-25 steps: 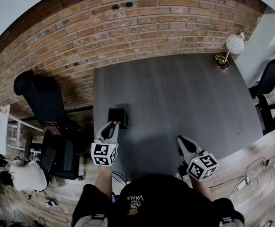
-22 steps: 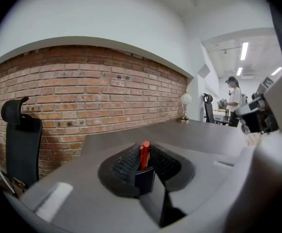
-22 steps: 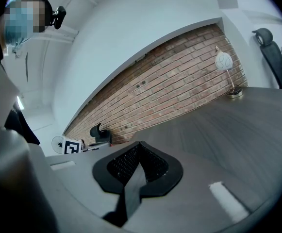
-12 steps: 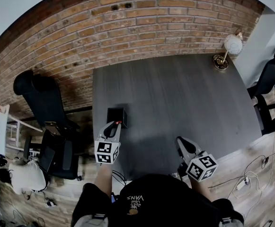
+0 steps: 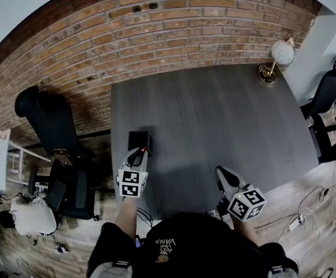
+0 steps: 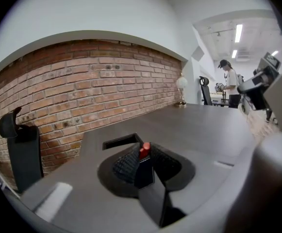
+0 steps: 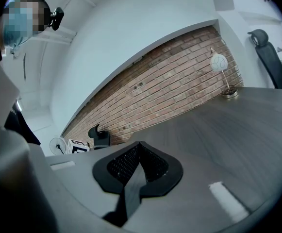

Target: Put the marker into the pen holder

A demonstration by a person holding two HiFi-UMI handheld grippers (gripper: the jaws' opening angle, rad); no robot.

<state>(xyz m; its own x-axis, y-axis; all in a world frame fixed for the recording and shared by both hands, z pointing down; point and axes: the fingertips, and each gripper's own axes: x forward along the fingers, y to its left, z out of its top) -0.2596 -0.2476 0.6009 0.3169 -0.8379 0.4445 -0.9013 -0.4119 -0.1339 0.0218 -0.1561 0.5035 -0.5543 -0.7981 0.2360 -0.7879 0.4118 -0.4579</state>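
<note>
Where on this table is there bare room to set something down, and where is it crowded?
The table is bare across its middle and right, between the pen holder and the lamp at the far right corner. Crowded only at the near left, where the left gripper holds the marker by the pen holder.

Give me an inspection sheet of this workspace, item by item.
Surface: dark grey table.
Job's things: red-capped marker held in the left gripper, at the near edge of the black pen holder.
Clutter: globe lamp at the table's far right corner.
Grippers: left jaws shut on the marker; right gripper jaws together, empty.
Cables: several cables on the wooden floor, right side.
Surroundings: brick wall, black chairs either side.
</note>
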